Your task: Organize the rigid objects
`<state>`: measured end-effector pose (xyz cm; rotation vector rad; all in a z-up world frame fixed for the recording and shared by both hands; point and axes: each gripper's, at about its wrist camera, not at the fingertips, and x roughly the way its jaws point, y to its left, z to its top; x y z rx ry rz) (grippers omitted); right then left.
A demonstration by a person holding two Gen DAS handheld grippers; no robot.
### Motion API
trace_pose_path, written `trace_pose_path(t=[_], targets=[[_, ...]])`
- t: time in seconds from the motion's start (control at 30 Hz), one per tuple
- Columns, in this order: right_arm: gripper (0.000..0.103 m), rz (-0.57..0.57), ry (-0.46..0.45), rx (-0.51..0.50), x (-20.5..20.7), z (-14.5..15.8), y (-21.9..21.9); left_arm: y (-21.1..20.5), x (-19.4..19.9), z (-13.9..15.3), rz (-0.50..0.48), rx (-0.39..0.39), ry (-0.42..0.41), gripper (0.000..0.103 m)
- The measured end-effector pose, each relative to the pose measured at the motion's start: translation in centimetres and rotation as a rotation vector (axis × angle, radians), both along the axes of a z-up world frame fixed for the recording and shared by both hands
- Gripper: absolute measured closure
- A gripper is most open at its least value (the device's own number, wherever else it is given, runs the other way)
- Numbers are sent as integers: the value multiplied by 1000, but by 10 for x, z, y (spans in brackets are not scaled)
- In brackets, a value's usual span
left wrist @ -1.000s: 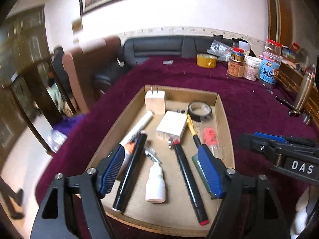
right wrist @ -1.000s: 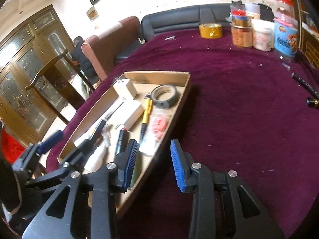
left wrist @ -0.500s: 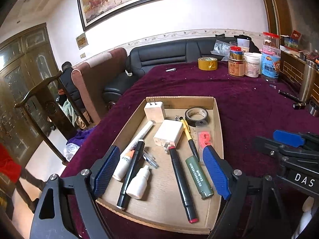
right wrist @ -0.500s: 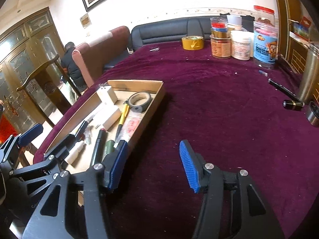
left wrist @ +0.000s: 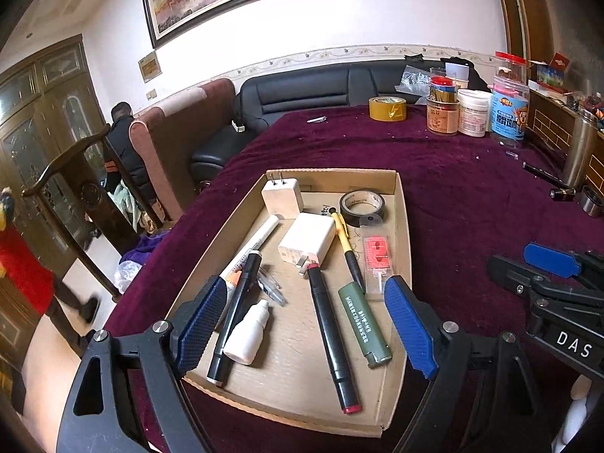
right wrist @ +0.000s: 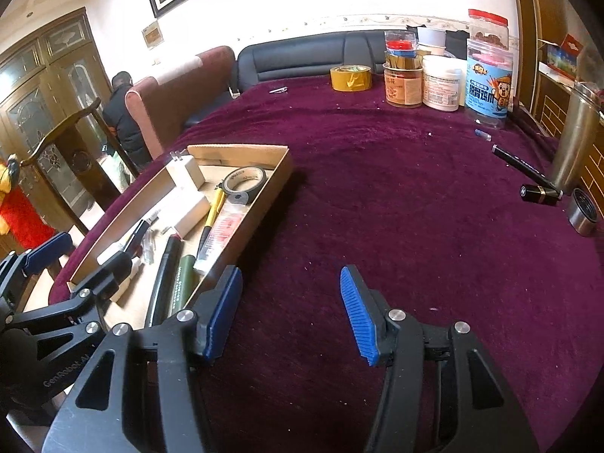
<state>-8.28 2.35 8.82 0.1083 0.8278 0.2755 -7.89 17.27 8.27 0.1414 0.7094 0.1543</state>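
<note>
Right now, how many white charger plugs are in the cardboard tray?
2. One charger plug stands at the cardboard tray's far left corner, prongs up. The other charger plug lies mid-tray, beside the yellow pen. None looks hidden.

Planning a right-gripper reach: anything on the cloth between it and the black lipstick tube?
Right wrist view: bare maroon cloth, only tiny specks, between the right gripper and the lipstick tube.

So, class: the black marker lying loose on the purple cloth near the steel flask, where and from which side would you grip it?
Grip the black marker mid-barrel, coming from above with the jaws across its width. It lies flat and slanted on the cloth, and its far end sits close to the steel flask and a black tube, so the near half looks freer.
</note>
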Motion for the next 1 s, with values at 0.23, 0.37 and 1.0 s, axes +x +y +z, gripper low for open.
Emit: trace_pose_path(t=[0.23, 0.37, 1.0], targets=[[50, 3, -1, -35, 0, -3, 4, 3, 0, -1, 4, -13, -1, 21], [49, 8, -4, -61, -1, -5, 8, 6, 0, -2, 7, -18, -4, 21], [49, 17, -8, -111, 0, -8, 17, 12, 1, -6, 23, -42, -5, 21]])
